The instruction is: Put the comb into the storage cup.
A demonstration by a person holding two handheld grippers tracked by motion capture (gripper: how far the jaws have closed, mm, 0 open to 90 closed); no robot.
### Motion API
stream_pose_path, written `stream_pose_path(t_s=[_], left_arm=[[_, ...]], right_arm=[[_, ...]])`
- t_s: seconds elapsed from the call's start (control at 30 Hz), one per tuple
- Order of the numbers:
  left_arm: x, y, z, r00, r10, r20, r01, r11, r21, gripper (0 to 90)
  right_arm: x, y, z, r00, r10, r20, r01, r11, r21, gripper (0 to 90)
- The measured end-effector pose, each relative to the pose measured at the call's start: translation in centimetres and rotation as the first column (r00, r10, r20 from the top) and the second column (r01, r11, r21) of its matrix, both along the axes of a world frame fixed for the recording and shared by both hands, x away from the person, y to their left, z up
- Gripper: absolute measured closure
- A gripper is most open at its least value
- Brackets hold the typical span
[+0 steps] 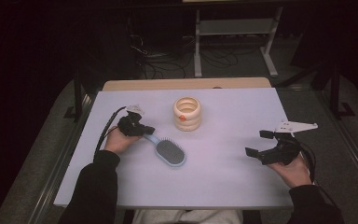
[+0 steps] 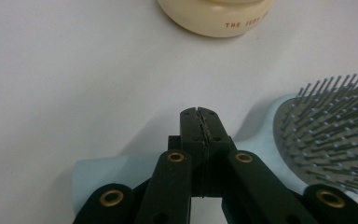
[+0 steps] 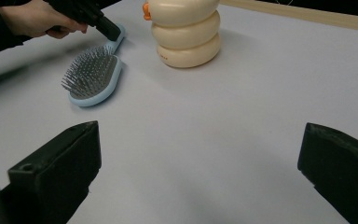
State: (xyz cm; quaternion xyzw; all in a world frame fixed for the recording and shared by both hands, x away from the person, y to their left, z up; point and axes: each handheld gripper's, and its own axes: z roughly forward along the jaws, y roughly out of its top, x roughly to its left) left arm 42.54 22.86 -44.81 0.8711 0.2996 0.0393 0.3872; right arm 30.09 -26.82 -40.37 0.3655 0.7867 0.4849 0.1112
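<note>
A light-blue hairbrush (image 1: pixel 170 152) (image 2: pixel 335 135) (image 3: pixel 93 79) lies bristles up on the white table (image 1: pixel 223 177), left of centre. My left gripper (image 1: pixel 144 129) (image 2: pixel 199 112) is shut, jaws pressed tip to tip, lying across the brush's handle (image 2: pixel 98 170) with nothing showing between them. Behind the brush stands a cream container (image 1: pixel 187 113) (image 2: pixel 214 16) (image 3: pixel 186 37) shaped like stacked rings, with a small orange piece (image 1: pixel 182 117) on its side. My right gripper (image 1: pixel 256 142) (image 3: pixel 198 154) is open wide above bare table at the right, well apart from both objects.
A wooden strip (image 1: pixel 186 84) runs along the table's far edge. Beyond it, a metal shelf frame (image 1: pixel 235 28) and cables (image 1: pixel 163 58) lie on the dark floor. The person's sleeves (image 1: pixel 95 186) come in at the near edge.
</note>
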Motion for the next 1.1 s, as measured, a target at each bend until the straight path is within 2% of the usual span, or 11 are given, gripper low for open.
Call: stream_pose_path(t_s=[0.3, 0.47, 1.1], left_arm=[[0.1, 0.3, -0.2, 0.9999, 0.014, 0.006, -0.014, 0.9999, -0.004, 90.0], [0.5, 0.1, -0.2, 0.9999, 0.009, 0.006, -0.009, 0.9998, 0.015, 90.0], [1.4, 0.3, -0.6, 0.9995, 0.024, -0.021, -0.024, 0.9995, 0.019, 90.0]], right_arm=[[0.0, 0.0, 0.0, 1.0, 0.0, 0.0, 0.0, 1.0, -0.003, 0.0], [0.0, 0.0, 0.0, 1.0, 0.002, 0.0, -0.002, 1.0, -0.002, 0.0], [0.0, 0.0, 0.0, 1.0, 0.006, -0.001, -0.006, 1.0, -0.004, 0.0]])
